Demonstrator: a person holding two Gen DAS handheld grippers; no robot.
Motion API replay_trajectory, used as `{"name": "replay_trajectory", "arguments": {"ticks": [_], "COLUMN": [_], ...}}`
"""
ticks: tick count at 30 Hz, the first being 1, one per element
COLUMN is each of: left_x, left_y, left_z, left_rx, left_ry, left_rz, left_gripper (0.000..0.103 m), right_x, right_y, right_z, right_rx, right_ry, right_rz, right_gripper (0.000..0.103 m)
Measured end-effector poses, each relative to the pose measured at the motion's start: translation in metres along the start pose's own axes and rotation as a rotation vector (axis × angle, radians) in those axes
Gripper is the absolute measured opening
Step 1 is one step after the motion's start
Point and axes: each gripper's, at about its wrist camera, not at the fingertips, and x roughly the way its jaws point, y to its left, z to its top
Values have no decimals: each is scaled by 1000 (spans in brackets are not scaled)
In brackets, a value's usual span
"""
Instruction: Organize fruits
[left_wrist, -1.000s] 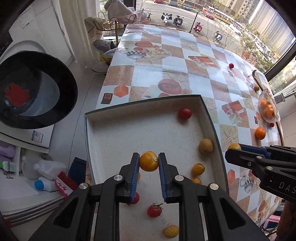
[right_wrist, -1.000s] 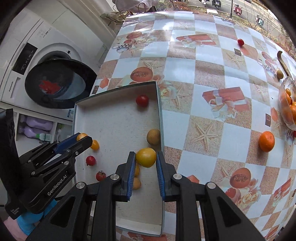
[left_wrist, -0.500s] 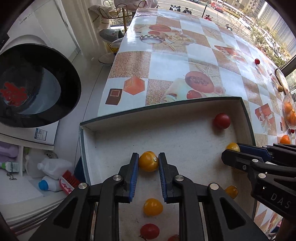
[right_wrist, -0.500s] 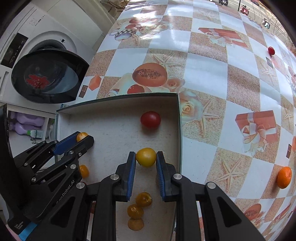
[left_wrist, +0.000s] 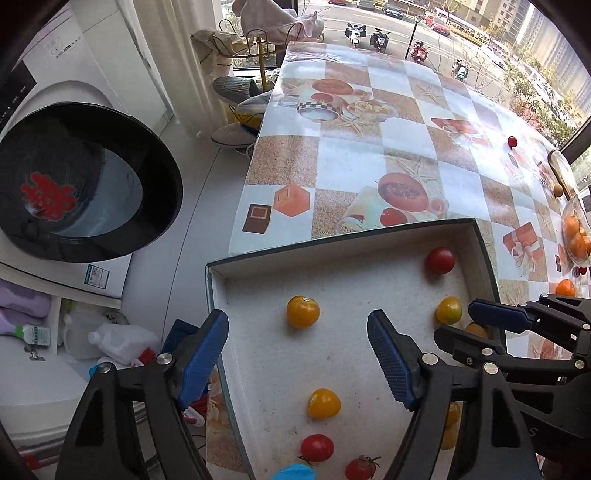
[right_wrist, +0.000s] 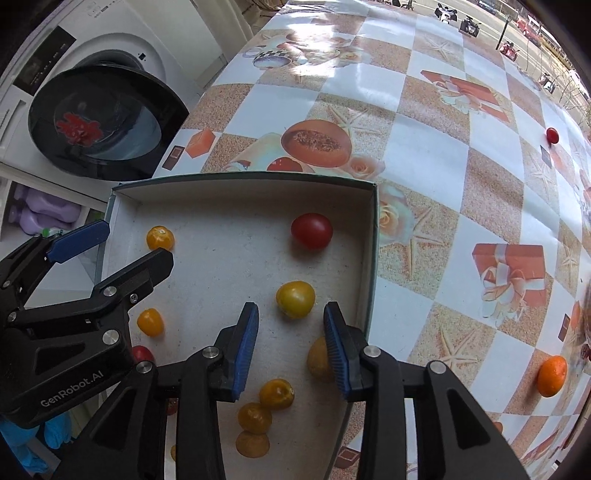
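A shallow white-lined box (left_wrist: 332, 243) with a dark rim lies at the table's near corner. My left gripper (left_wrist: 296, 321) hangs over its left part, jaws opening wide. An orange-yellow tomato (left_wrist: 303, 312) rests on the box floor just past the fingertips, free of both pads. My right gripper (right_wrist: 291, 310) is over the box's right part, jaws opening. A yellow tomato (right_wrist: 295, 299) sits on the floor between its tips, with a gap on each side. A red tomato (right_wrist: 311, 230) lies near the far right corner. Several more yellow and red tomatoes lie nearer in the box.
On the checked tablecloth outside the box are an orange (right_wrist: 551, 374), a small red tomato (right_wrist: 552, 135) far off, and a glass bowl of oranges (left_wrist: 574, 236) at the right edge. A washing machine with its door open (left_wrist: 81, 181) stands left of the table.
Both grippers were shut on tomatoes; both have now let go and spread their jaws. The two tomatoes now lie on the box floor. Both grippers came lower over the box.
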Motion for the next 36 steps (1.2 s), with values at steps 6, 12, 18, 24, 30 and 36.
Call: {"name": "replay_trajectory", "arguments": {"ticks": [6,12,18,24,30,36], "left_x": [-17,-33,-51,-68,-84,-96], "left_y": [11,-1,-20,-30,-41,-47], "left_z": [-12,-37,-63,-86,-108,-122], "left_rx": [-34,-20,1,13,51,79], "left_ry": [-2,-1,16,49,76,91], "left_rz": [18,38,93,65,58,53], "left_gripper": [81,103,103,103,103,103], "right_x": [-35,-57,-78,-95,-111,-121], "right_y": [-3,1,-8,-7,-1,9], "right_z": [-13,-41,-76,-97,-115,-129], "right_rx": [23,39,68,88,66,34], "right_ry": [-46,-22,-5,0,8,11], "right_rz": [9,-35,-95,-121,-127,-135], "right_gripper": [78,83,88,88,88,88]}}
